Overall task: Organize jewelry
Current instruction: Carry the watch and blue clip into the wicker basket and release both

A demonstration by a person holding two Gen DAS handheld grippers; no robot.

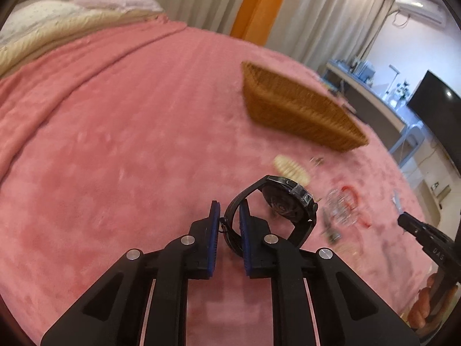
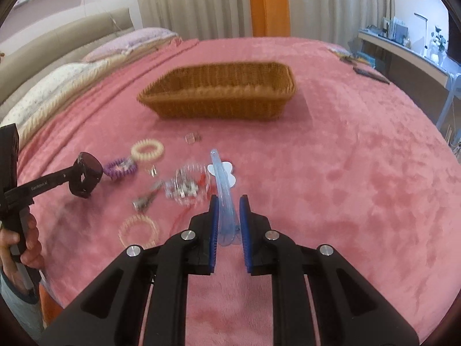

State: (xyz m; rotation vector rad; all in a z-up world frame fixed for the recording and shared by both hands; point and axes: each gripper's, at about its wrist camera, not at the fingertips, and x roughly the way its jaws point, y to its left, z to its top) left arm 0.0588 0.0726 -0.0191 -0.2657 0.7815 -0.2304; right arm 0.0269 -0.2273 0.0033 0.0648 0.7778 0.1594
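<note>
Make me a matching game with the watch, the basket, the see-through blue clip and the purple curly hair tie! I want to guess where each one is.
Things:
1. black watch
2. wicker basket
3. clear blue clip
4. purple spiral hair tie

Places:
A. lying on the pink blanket, near the cream hair tie
B. held by its strap in the left gripper
C. standing on the blanket, beyond the scattered jewelry
D. between the jaws of the right gripper

Pairs: 1-B, 2-C, 3-D, 4-A
</note>
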